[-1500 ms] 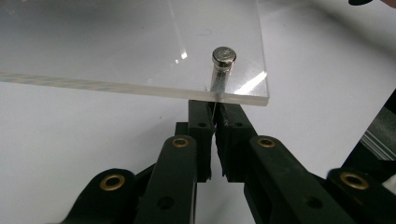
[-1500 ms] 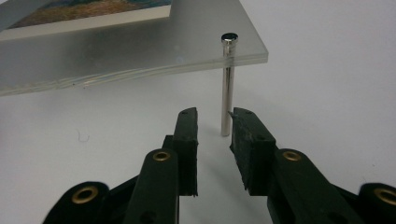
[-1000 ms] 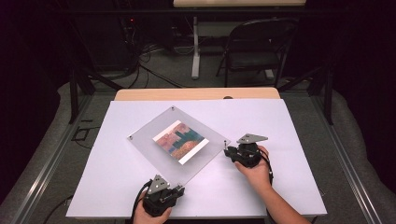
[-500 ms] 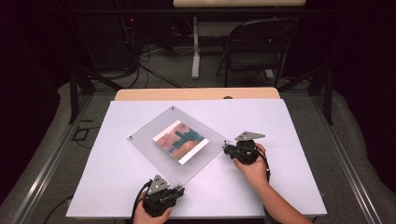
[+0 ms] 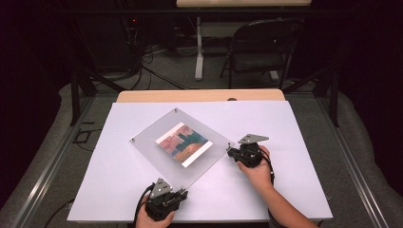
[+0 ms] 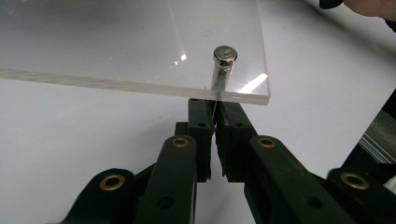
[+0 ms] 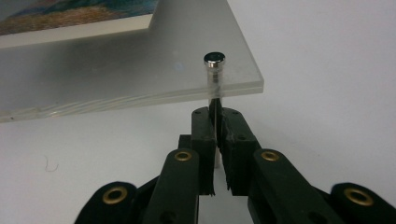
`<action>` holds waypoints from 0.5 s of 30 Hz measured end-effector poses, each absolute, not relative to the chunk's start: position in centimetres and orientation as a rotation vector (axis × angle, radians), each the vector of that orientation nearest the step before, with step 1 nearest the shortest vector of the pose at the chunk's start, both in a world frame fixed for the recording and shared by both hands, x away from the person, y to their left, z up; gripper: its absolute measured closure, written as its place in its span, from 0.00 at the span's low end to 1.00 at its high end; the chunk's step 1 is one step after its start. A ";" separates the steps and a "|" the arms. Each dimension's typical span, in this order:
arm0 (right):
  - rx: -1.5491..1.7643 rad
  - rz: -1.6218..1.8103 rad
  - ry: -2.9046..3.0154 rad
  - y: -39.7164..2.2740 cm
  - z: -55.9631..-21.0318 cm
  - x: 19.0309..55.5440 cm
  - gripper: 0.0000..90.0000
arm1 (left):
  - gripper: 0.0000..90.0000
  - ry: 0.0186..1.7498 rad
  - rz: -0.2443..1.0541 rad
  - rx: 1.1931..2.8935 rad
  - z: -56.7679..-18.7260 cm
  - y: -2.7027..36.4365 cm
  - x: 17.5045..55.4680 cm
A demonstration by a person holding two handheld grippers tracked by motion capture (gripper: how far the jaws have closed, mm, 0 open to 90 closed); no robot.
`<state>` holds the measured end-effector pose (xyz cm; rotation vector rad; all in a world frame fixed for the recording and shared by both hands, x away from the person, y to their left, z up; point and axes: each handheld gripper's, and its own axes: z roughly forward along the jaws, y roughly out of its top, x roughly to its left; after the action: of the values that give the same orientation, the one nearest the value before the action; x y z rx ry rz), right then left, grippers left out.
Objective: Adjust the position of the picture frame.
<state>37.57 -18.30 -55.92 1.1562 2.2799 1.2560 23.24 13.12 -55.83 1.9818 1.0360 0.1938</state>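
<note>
Room: dark walls, a folding chair (image 5: pixel 263 47) behind; white worktop (image 5: pixel 294 128) lit from above
Frame: clear acrylic picture frame (image 5: pixel 157 135) lies turned like a diamond near the middle of the worktop, raised on metal posts, a colourful print (image 5: pixel 183 145) sandwiched inside
Left gripper (image 5: pixel 183 194): at the frame's near corner; fingers (image 6: pixel 201 126) closed on the post (image 6: pixel 223 70) just under the plate
Right gripper (image 5: pixel 230 152): at the frame's right corner; its fingers (image 7: pixel 203 128) have just been closing and now pinch that corner's post (image 7: pixel 214 74) below the plate
Risk, slip: posts are thin, smooth and round; I reckon a lift could let one twist out of the fingers
Risk, tilt: two corners held only; uneven raising may tip the frame; far corners could drag or knock the worktop
Risk, strain: pulling the hands apart might loosen a post or stress the plates
</note>
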 end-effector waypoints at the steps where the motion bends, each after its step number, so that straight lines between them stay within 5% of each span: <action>1: 1.156 1.255 2.277 -18.3 -55.9 37.6 0.94 | 0.94 1.036 0.194 1.982 -55.8 13.1 23.2; 15: 1.139 1.240 2.299 -18.3 -55.6 37.4 0.95 | 0.94 1.032 0.187 1.993 -55.5 13.3 23.2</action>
<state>37.42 -18.31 -55.62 1.1389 2.2987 1.2399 23.20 13.32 -55.55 1.9932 1.0325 0.1873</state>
